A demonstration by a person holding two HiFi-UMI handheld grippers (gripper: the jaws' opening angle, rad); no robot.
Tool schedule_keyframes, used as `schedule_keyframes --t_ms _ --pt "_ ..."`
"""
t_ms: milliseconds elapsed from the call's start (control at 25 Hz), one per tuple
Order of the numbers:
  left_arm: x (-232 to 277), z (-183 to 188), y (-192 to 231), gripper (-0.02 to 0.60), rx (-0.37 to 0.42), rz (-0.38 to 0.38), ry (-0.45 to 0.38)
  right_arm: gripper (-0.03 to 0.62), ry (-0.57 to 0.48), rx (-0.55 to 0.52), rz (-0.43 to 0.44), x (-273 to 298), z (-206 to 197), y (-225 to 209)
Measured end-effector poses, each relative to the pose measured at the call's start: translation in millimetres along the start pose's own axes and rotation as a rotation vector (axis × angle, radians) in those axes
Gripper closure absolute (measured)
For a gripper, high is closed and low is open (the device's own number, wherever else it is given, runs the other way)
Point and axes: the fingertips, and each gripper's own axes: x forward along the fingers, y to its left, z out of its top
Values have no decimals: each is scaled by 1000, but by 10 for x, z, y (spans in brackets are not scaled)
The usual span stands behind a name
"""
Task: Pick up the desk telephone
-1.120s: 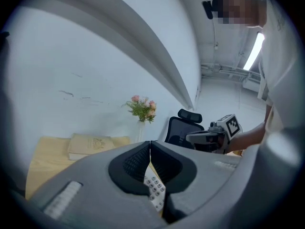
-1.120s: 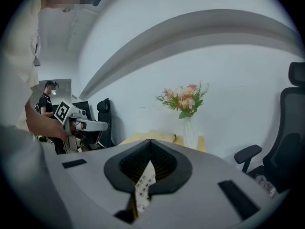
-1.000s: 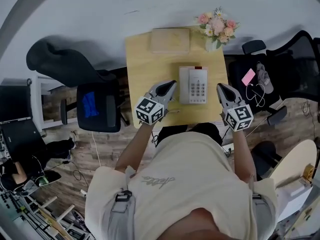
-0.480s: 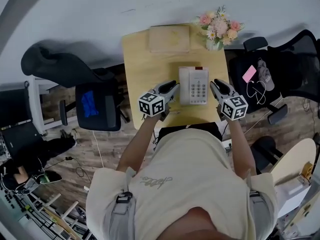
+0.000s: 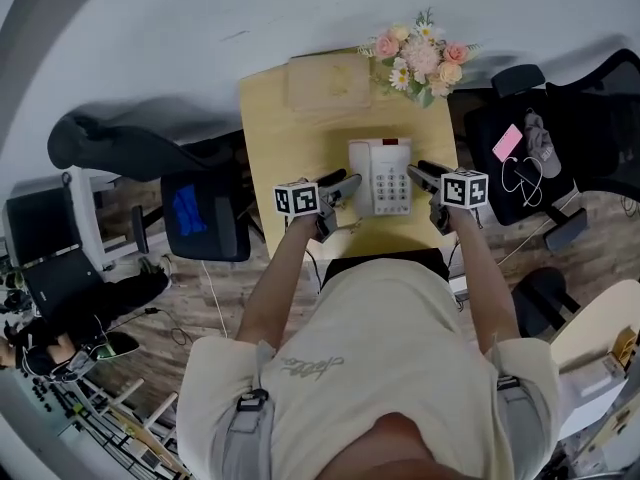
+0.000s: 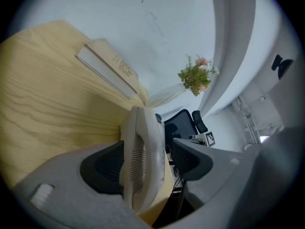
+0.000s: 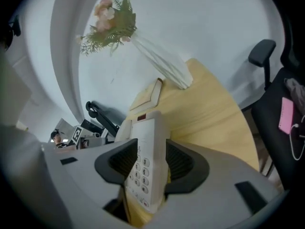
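Telephone position first: one white desk telephone [image 5: 379, 176] lies flat on the small wooden desk [image 5: 285, 138], in the near half and slightly right of centre, close to the near edge. Its long axis runs from the near edge toward the far edge, with the handset along its left side and the keypad on the right. Left gripper [image 5: 340, 190] is at the phone's left long side and right gripper [image 5: 420, 176] at its right long side, so the phone lies straight between the two and I judge neither nearer than the other. In the left gripper view the jaws are opening, with the handset edge standing between them: it sits close to one pad and a clear gap shows at the other, so no clamp there. In the right gripper view the jaws are also opening, and the keypad edge fills most of the gap between the pads. I read no firm squeeze, and the phone rests on the desk, not lifted. My judgement: the lift turns on both grippers closing on these opposite long edges together. Count: one telephone, two grippers, one bouquet in a vase [image 5: 420, 58] at the far right corner, one flat tan box [image 5: 328, 81] at the far edge.
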Motion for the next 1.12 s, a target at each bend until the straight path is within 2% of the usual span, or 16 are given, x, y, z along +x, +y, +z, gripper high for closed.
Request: schedule_keyframes --t_ms 80,240,480,640,800,960,1120 --pt "85 11 64 268 -44 -8 11 413 58 -3 24 90 -22 -29" --pt "175 16 165 264 -99 -26 34 413 116 6 65 211 -23 -64" --pt "312 -1 176 249 -158 -110 71 404 193 98 183 382 -42 -58" --pt "348 -11 171 232 -153 -152 111 393 251 122 252 450 -71 -27" --pt "431 3 157 209 -127 -209 156 367 310 118 279 542 -110 12" --pt "452 -19 163 196 -130 -264 181 368 310 117 291 542 -117 11" --pt "443 -8 186 198 -126 -269 184 368 307 118 294 541 -116 5"
